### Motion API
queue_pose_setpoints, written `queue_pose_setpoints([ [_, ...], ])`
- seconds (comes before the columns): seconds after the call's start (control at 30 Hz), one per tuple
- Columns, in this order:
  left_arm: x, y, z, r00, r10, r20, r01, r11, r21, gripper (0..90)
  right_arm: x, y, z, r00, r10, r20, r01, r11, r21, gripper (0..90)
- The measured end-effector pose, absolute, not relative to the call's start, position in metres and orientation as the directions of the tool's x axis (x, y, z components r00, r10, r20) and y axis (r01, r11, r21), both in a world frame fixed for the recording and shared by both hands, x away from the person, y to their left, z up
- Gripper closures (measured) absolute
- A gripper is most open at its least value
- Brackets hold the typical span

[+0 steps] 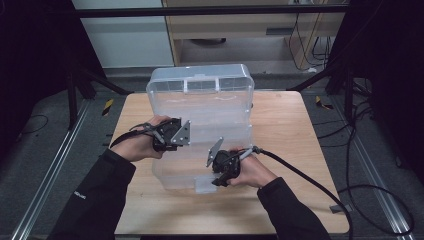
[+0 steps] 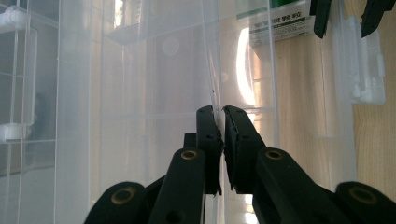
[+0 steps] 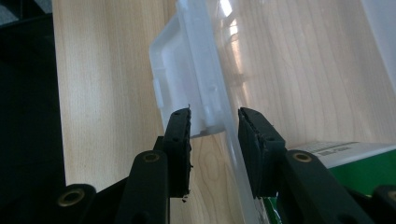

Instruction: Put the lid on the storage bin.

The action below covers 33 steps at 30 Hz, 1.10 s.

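A clear plastic storage box [image 1: 200, 100] stands on the wooden table [image 1: 280, 130] with its lid raised at the back. My left gripper [image 1: 176, 138] is at the box's left side. In the left gripper view it [image 2: 220, 114] is shut on a thin clear wall [image 2: 212, 70] of the box. My right gripper [image 1: 218, 180] is at the box's front edge. In the right gripper view it [image 3: 212, 121] straddles the front rim, with the white latch [image 3: 180, 74] at its tips and its pads against rim and latch. That latch [image 2: 369, 70] and the right gripper [image 2: 345, 23] also appear in the left gripper view.
A green and white printed label [image 3: 345, 158] lies at the box's bottom near the front rim. Bare table top lies to the right of the box. Black cables [image 1: 310, 180] trail from the grippers, and dark frame posts stand around the table.
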State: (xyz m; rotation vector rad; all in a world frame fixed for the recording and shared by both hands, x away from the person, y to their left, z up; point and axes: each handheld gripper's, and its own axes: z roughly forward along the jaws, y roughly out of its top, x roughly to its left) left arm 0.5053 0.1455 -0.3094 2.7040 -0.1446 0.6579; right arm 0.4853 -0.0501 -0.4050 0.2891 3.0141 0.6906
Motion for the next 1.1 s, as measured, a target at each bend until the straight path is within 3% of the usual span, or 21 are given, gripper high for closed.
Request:
queue_pose_setpoints([
  [0.2, 0.504, 0.145, -0.310, 0.887, -0.015, 0.462, -0.178, -0.934, 0.310, 84.2, 0.483, -0.056, -0.403, -0.974, 0.226, 0.005, 0.199, 0.848, 0.491, 64.7],
  [0.33, 0.503, 0.144, -0.310, 0.888, -0.017, 0.459, -0.175, -0.936, 0.305, 84.1, 0.481, -0.070, -0.393, -0.967, 0.255, 0.019, 0.219, 0.787, 0.577, 66.4],
  [0.7, 0.505, 0.145, -0.307, 0.881, -0.056, 0.469, -0.195, -0.947, 0.254, 83.6, 0.473, -0.109, -0.381, -0.928, 0.362, 0.083, 0.306, 0.620, 0.723, 88.8],
  [0.73, 0.503, 0.144, -0.311, 0.890, -0.012, 0.456, -0.170, -0.936, 0.309, 83.5, 0.473, -0.112, -0.380, -0.927, 0.366, 0.086, 0.308, 0.608, 0.732, 89.1],
  [1.1, 0.502, 0.144, -0.311, 0.893, -0.007, 0.450, -0.165, -0.935, 0.313, 83.3, 0.469, -0.146, -0.358, -0.887, 0.447, 0.113, 0.321, 0.424, 0.846, 90.0],
])
